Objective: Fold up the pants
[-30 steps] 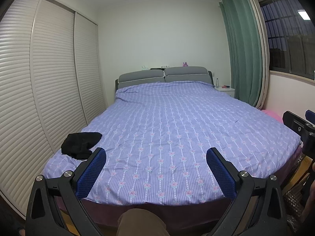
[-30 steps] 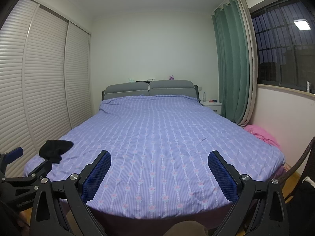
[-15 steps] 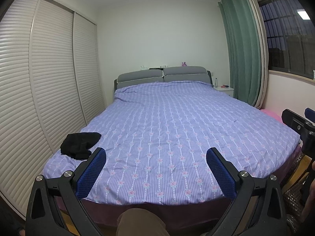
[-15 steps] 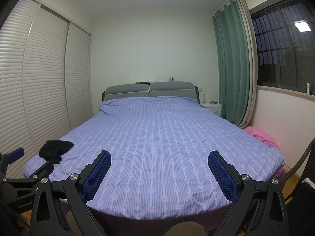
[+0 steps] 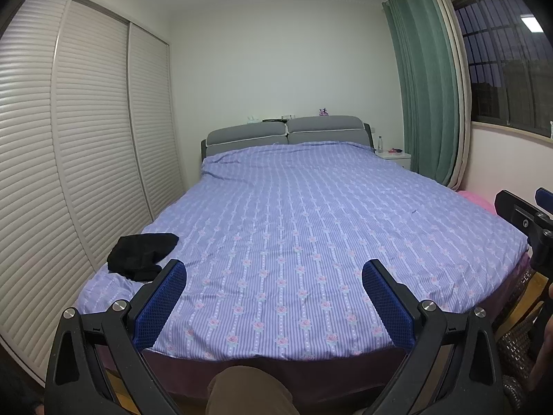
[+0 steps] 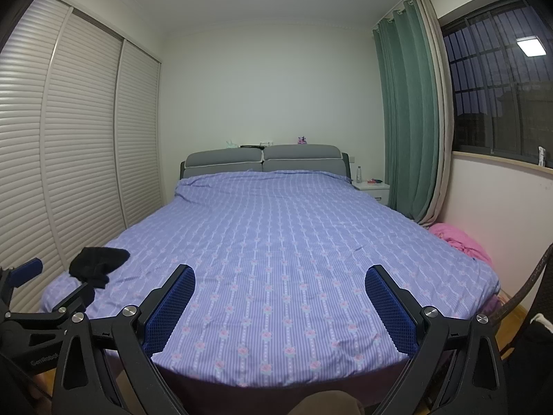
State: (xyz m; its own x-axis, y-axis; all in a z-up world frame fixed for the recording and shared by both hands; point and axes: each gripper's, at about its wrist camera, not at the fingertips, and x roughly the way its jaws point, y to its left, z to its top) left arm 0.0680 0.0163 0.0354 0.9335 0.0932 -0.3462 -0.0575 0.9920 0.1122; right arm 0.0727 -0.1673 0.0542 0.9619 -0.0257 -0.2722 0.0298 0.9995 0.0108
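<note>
Black pants lie crumpled in a heap near the front left corner of the bed; they also show in the right wrist view. My left gripper is open and empty, held above the foot of the bed, right of the pants. My right gripper is open and empty, further right over the foot of the bed. The left gripper shows at the left edge of the right wrist view, partly covering the pants.
The bed has a purple flowered cover and a grey headboard. Louvred wardrobe doors run along the left. Green curtain, window and nightstand stand at the right. Pink cloth lies at the bed's right side.
Both grippers have shifted slightly, so the view tilted a little upward. Pants and jaws are unchanged.
</note>
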